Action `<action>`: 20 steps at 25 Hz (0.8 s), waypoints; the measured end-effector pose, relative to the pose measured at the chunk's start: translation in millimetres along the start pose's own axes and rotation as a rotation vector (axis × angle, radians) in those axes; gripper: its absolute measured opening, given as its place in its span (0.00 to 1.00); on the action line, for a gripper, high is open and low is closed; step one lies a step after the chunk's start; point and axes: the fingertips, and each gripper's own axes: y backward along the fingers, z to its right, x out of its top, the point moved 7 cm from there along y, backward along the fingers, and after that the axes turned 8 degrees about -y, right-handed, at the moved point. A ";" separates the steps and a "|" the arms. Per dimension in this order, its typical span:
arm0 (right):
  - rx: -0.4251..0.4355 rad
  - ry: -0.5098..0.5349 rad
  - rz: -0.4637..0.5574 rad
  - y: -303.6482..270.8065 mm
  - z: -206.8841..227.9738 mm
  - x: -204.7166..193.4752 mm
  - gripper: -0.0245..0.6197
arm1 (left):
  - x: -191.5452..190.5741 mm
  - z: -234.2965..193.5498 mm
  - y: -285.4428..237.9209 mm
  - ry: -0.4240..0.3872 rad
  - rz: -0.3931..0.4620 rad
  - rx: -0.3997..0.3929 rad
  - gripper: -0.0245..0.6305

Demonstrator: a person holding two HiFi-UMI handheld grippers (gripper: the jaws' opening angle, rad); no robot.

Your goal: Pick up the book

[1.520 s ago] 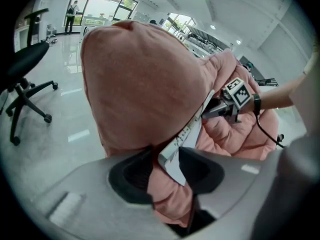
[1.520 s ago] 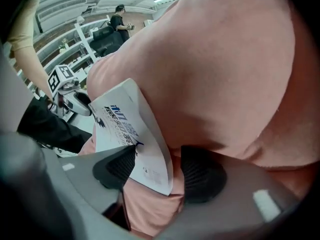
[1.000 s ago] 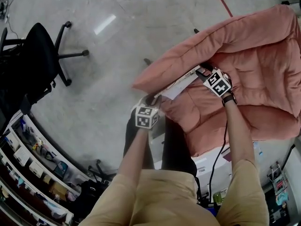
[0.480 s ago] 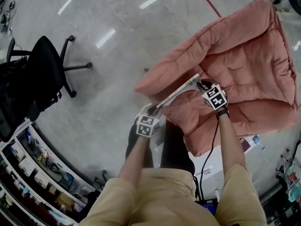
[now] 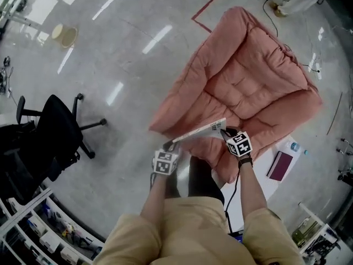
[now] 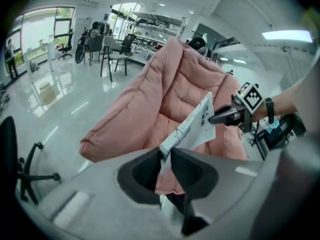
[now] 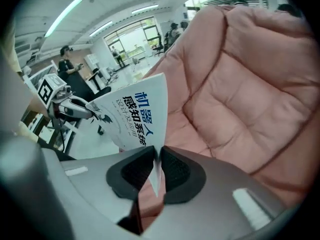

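While the book (image 5: pixel 197 132) is held up between both claws, the lifting step of the task is judged to be in hand and close to done. The book is seen in the air over the near left edge of the pink cushioned chair (image 5: pixel 251 76). It appears clear of the cushions, although from the head view it is seen almost edge-on, so a last light touch cannot be ruled out.

The left claw (image 5: pixel 169 146) is clamped on the book's left corner. In the left gripper view that corner is seen between the two pads. The jaws are opening by a little at this moment, yet the pads are seen against the paper. The right claw (image 5: pixel 223 132) is clenched on the opposite edge, where only a thin sliver of the cover is pinched between its pads, with the printed title facing its camera.

For the next move, a firm and even hold is called for on both sides. The slackening on the left should be checked, since so little of the book is gripped at either end. Both claws would need to be moved together and kept the same way apart, so that the thin book is neither bent nor pulled from one grip. Once the book is judged fully free of the chair, the pick-up may be taken as complete.
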 end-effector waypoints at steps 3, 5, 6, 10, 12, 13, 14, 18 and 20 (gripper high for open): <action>-0.055 -0.124 0.068 42.7 -13.7 -29.9 0.12 | 17.1 21.0 15.9 -0.092 -0.010 -0.045 0.13; -0.087 -0.214 0.124 71.6 -22.3 -49.0 0.12 | 32.7 32.9 21.7 -0.156 0.000 -0.077 0.13; -0.107 -0.260 0.162 86.1 -27.5 -55.7 0.12 | 43.4 37.1 24.4 -0.179 0.011 -0.087 0.13; -0.221 -0.375 0.351 150.0 -52.6 -61.0 0.12 | 100.3 60.3 50.4 -0.232 0.097 -0.111 0.13; -0.274 -0.399 0.428 182.7 -59.1 -61.4 0.12 | 127.4 77.4 62.7 -0.299 0.143 -0.150 0.13; -0.299 -0.407 0.464 199.0 -60.5 -61.3 0.12 | 141.6 87.0 68.4 -0.335 0.164 -0.170 0.13; -0.323 -0.415 0.499 215.7 -61.9 -60.8 0.12 | 156.3 97.2 74.3 -0.366 0.188 -0.186 0.13; -0.416 -0.472 0.649 279.9 -74.2 -54.9 0.12 | 219.9 139.6 105.0 -0.487 0.307 -0.223 0.13; -0.425 -0.488 0.727 312.9 -82.6 -54.9 0.12 | 248.5 162.2 122.8 -0.541 0.365 -0.237 0.13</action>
